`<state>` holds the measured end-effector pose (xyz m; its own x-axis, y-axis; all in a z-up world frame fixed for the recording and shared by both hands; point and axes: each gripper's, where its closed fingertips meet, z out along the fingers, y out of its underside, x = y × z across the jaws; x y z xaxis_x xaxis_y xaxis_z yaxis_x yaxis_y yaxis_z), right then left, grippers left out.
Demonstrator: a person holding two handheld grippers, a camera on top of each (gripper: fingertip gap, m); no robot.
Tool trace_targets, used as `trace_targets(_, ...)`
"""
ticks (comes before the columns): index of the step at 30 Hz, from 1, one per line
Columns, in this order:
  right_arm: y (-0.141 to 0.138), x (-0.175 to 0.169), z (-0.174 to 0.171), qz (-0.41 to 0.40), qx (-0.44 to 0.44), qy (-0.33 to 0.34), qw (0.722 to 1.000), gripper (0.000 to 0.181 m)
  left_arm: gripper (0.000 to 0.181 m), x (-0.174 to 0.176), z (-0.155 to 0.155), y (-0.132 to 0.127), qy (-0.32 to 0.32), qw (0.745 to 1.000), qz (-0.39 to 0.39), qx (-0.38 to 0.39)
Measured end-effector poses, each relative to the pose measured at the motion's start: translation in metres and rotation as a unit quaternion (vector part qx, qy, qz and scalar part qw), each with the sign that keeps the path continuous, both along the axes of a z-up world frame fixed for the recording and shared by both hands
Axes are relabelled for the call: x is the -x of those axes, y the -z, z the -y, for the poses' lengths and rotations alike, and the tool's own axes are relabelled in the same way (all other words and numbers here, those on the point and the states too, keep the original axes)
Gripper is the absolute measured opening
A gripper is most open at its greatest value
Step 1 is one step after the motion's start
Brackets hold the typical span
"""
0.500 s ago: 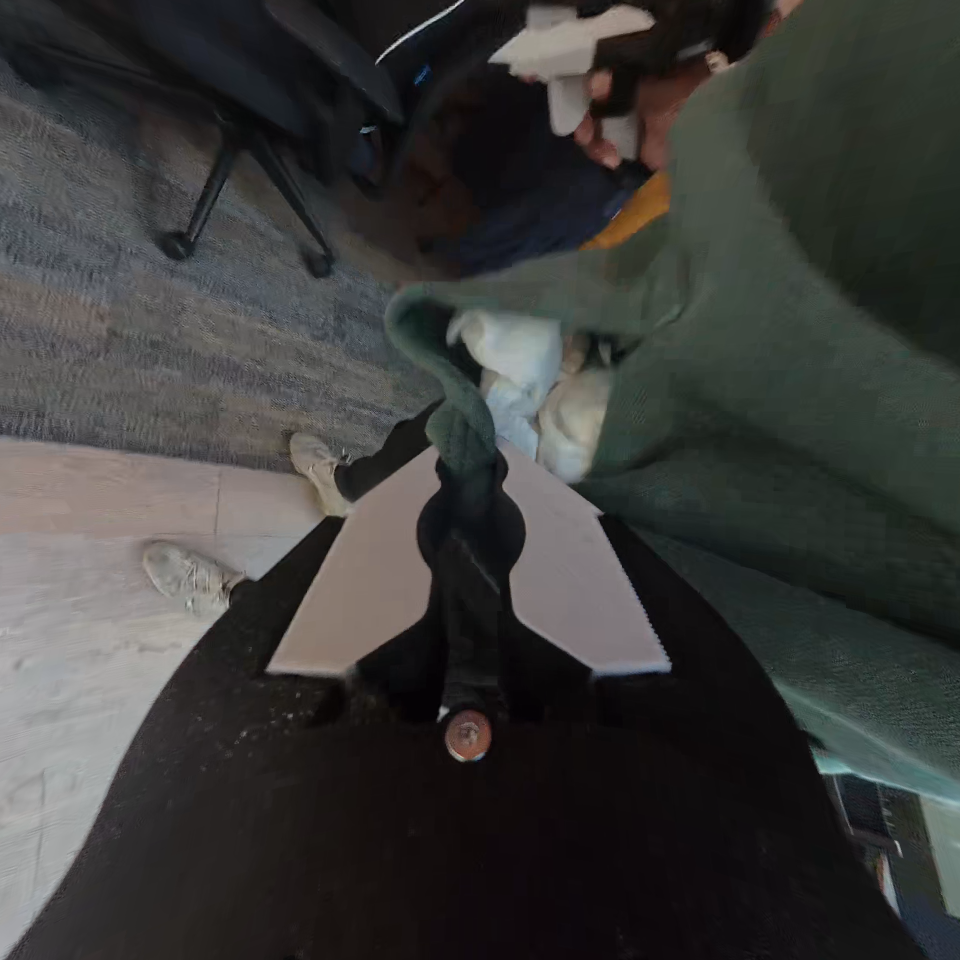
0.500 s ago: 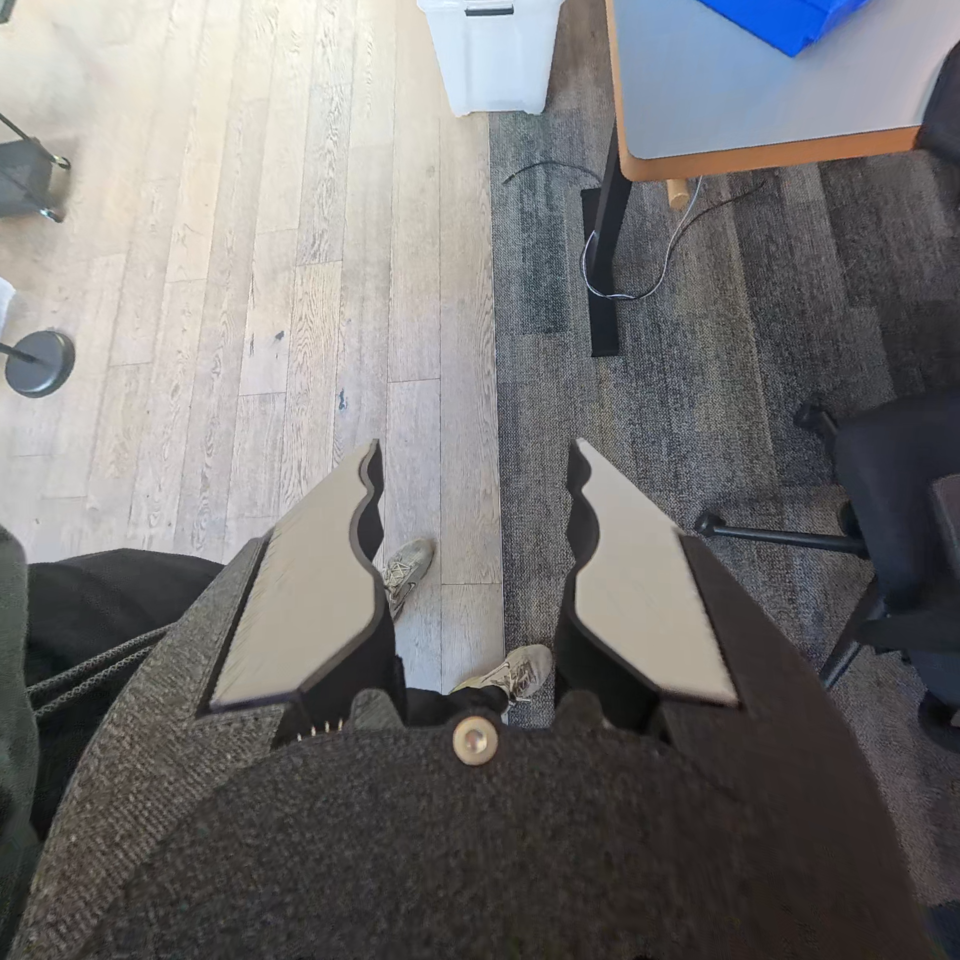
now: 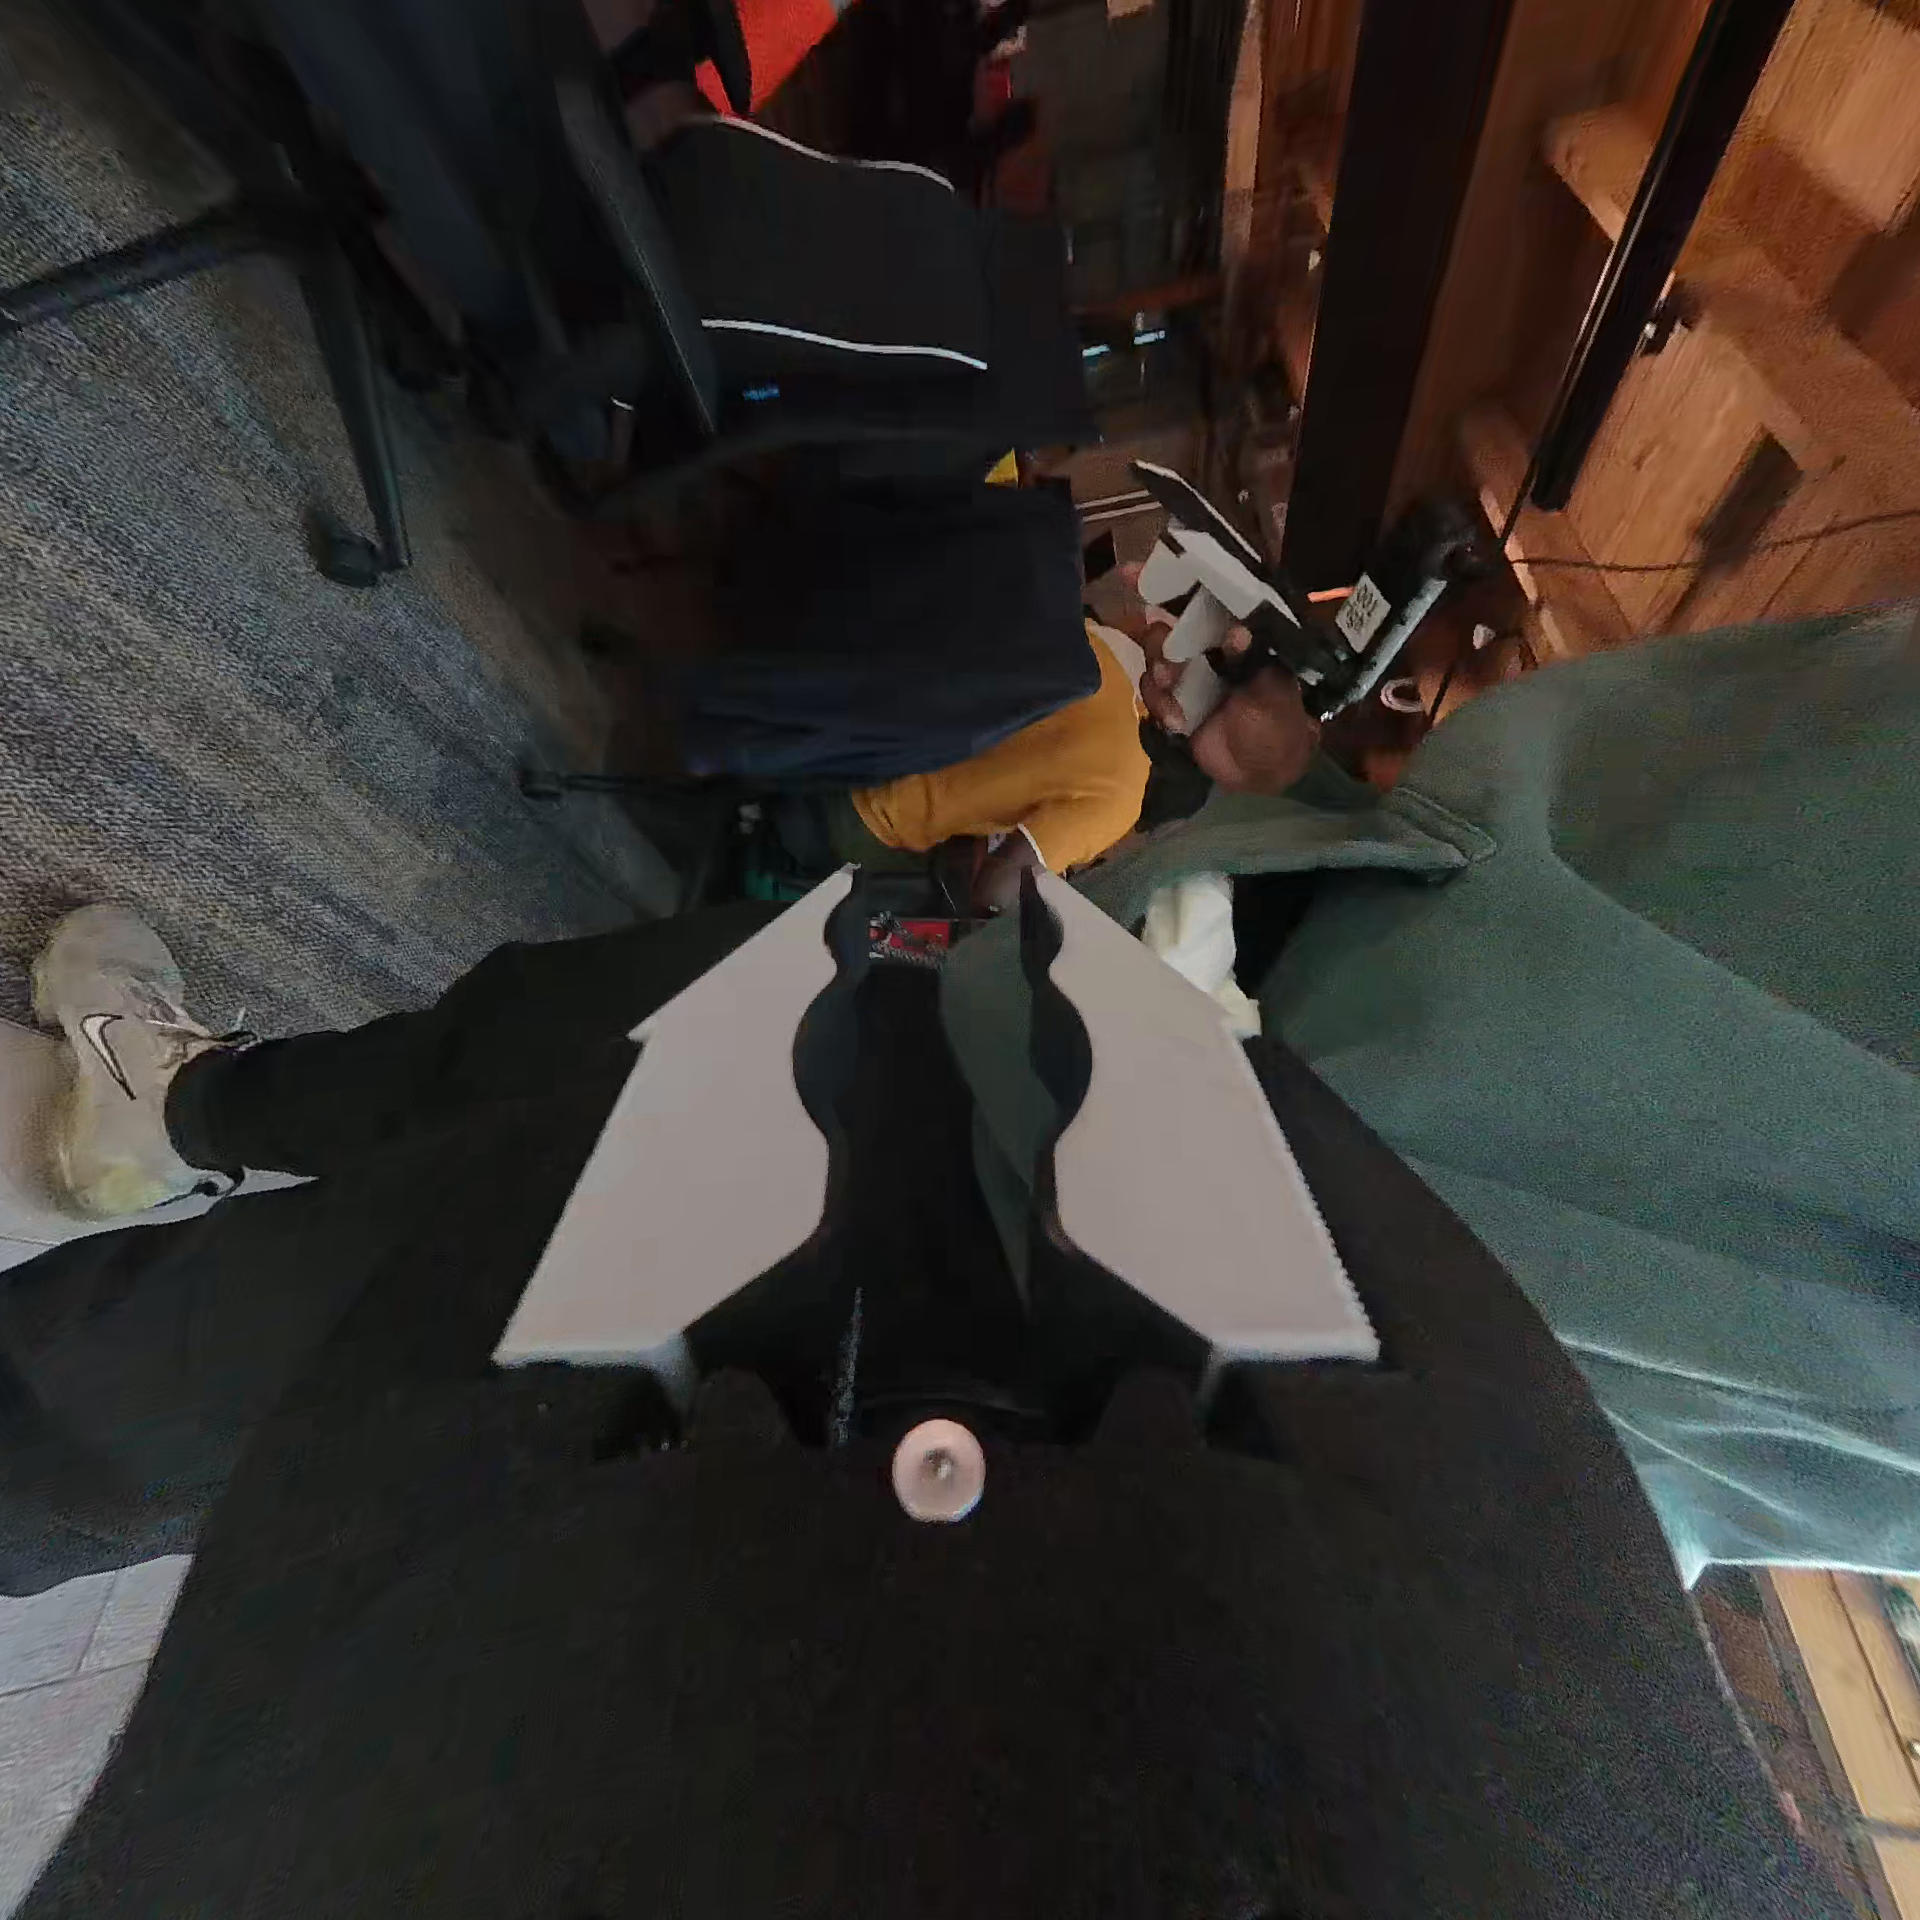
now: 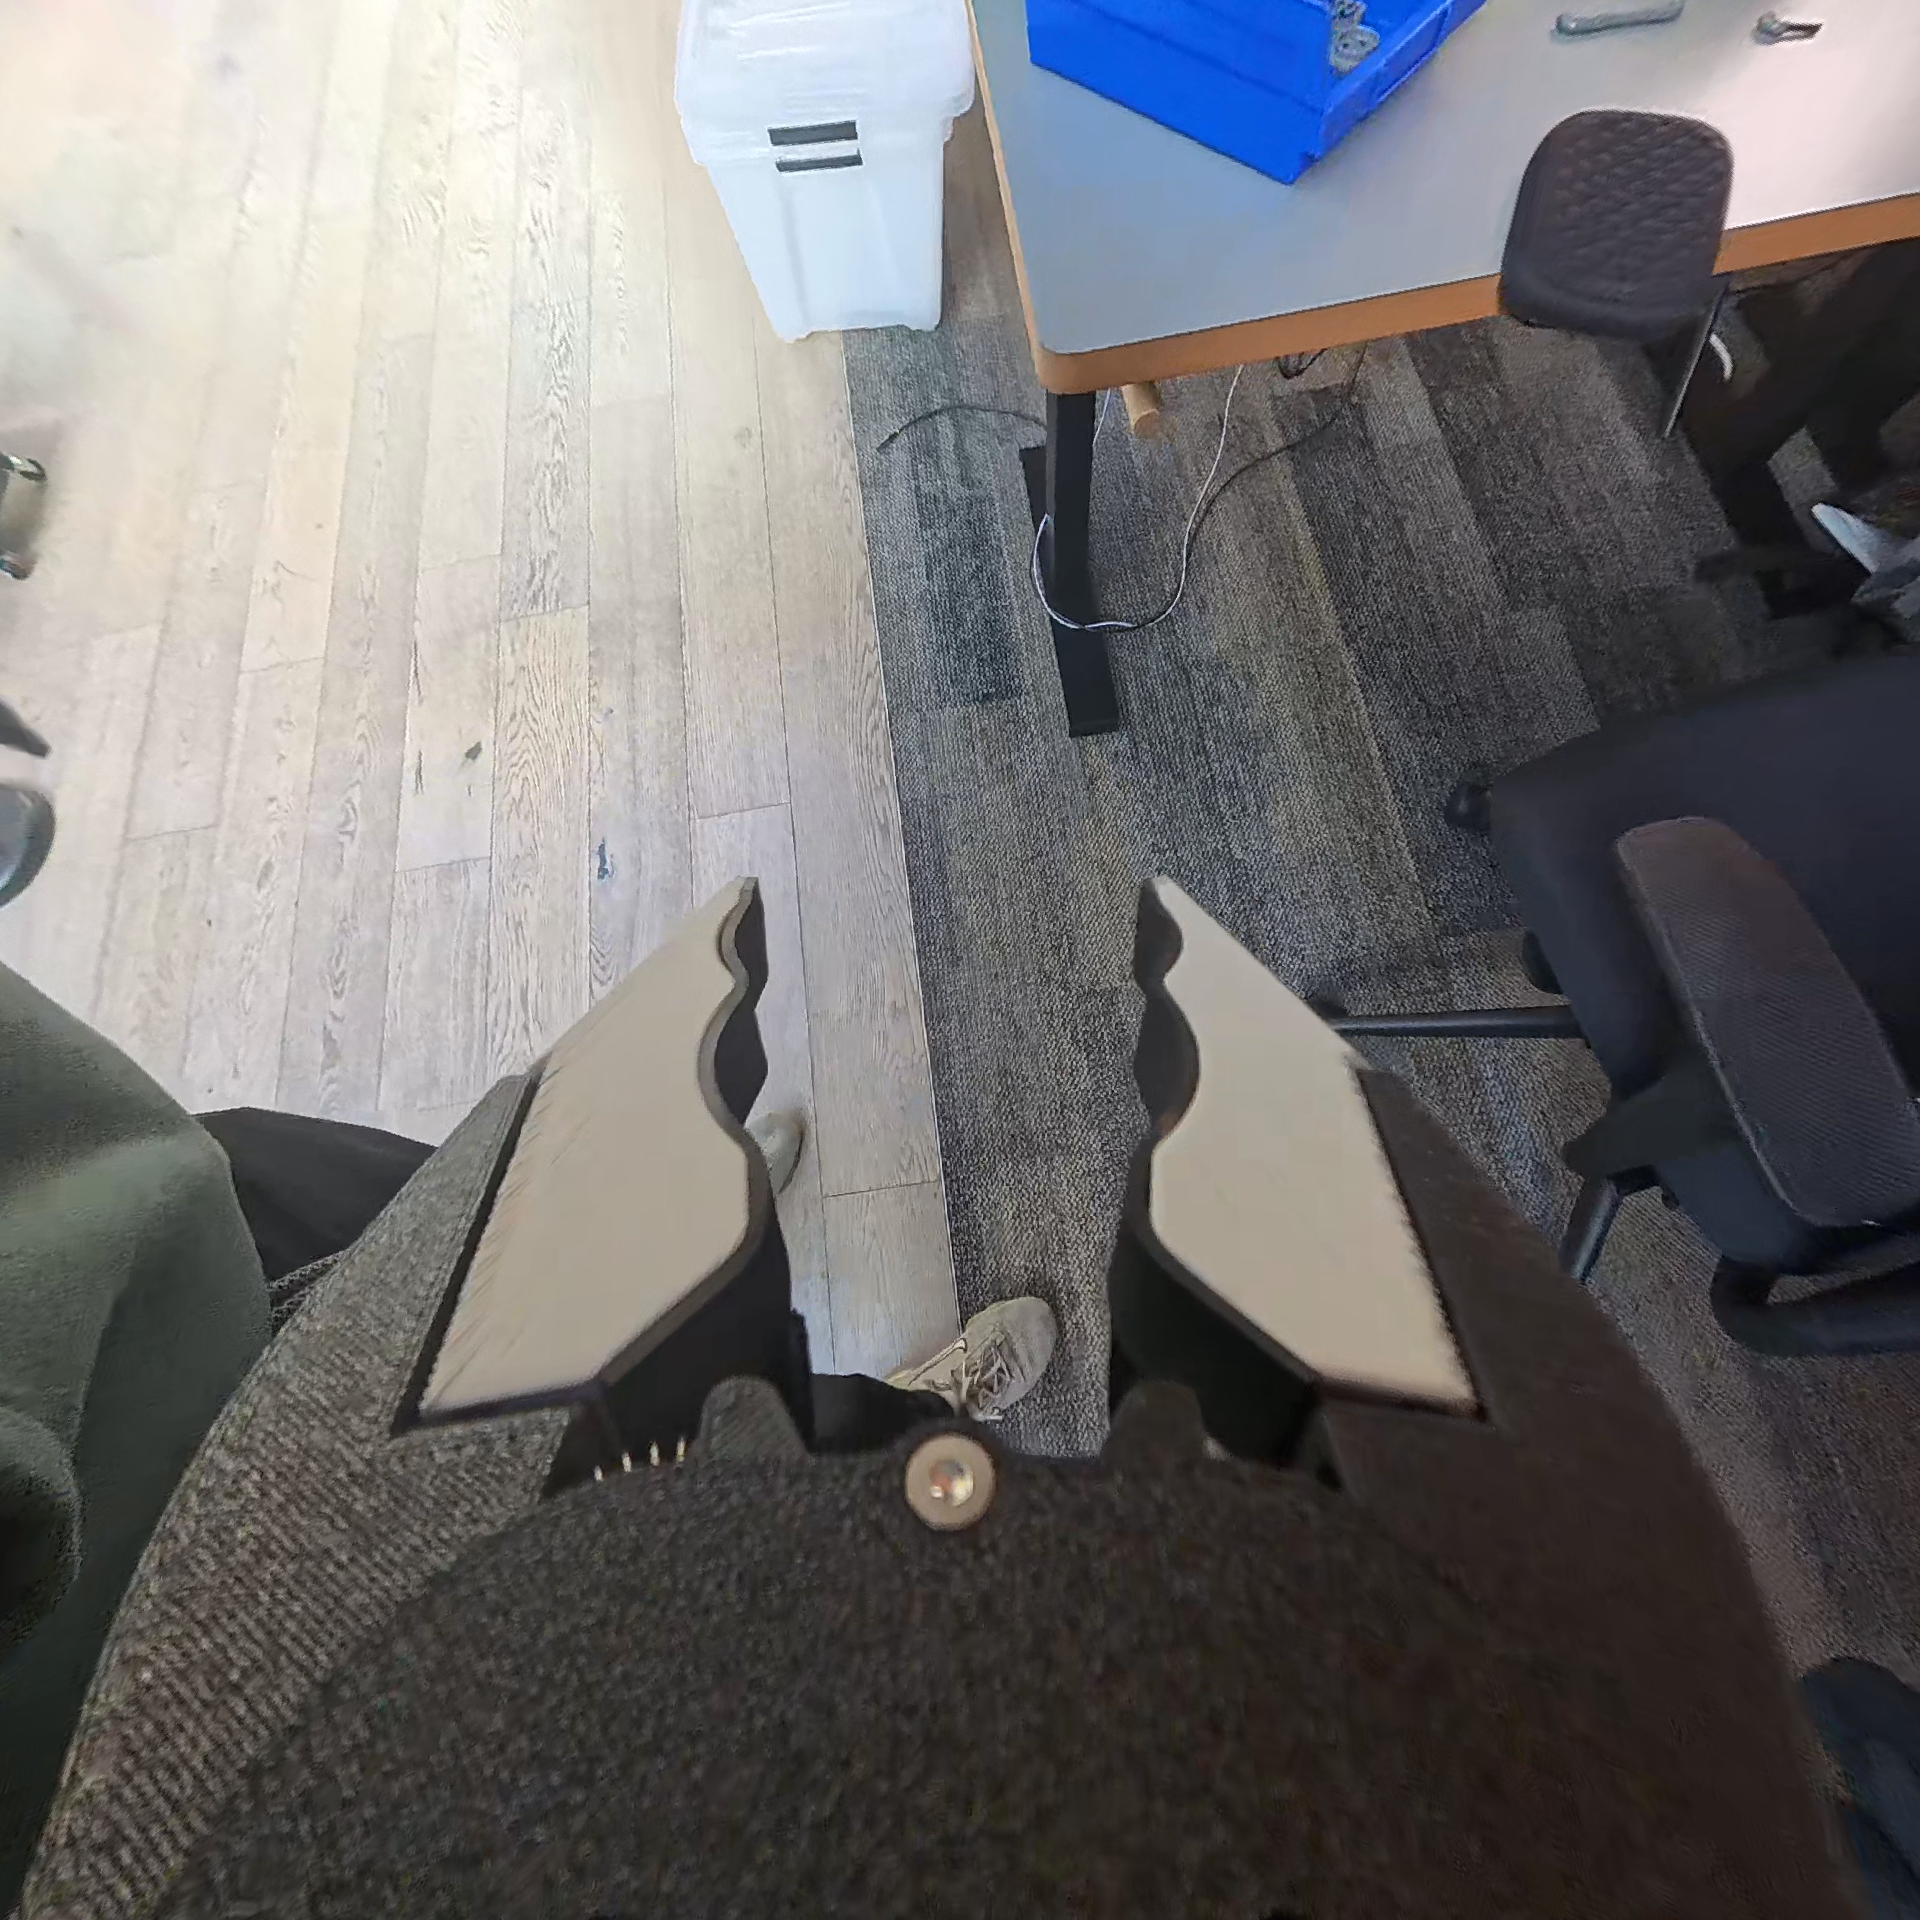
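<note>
The left gripper (image 3: 940, 894) stands part-way apart, its jaws a narrow gap from each other. A fold of green garment (image 3: 1558, 1039) runs down between them along the right jaw; I cannot tell whether the cloth is pinched or only draped there. The bulk of the green cloth spreads away from 1 to 4 o'clock of the gripper, with white fabric (image 3: 1195, 935) showing just beside the right jaw at 1 o'clock. Farther off at 1 o'clock a hand (image 3: 1247, 727) holds a white and black tool, and a yellow cloth (image 3: 1018, 779) lies at 12 o'clock. A pale shoe (image 3: 114, 1049) sits at 9 o'clock.

The right gripper (image 4: 948, 894) is spread wide and holds nothing, hanging over the floor (image 4: 416, 520). A tabletop (image 4: 1195, 229) with a blue bin (image 4: 1247, 62) lies at 1 o'clock, a white tub (image 4: 821, 177) at 12 o'clock, and an office chair (image 4: 1766, 1039) at 3 o'clock.

The green garment looks soft, limp and light; it would likely sag and slip, so a hemmed edge or thick fold seems the surest hold.
</note>
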<state>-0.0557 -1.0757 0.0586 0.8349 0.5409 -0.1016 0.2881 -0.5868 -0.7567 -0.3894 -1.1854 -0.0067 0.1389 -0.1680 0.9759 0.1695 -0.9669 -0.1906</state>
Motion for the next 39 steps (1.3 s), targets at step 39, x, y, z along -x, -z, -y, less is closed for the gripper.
trace_targets(39, 0.101, 0.027, -0.056, -0.121, -0.010, -0.131, 0.984, 0.070, 0.002, -0.203, -0.176, 0.033, -0.124, 0.844, -0.412, -0.321)
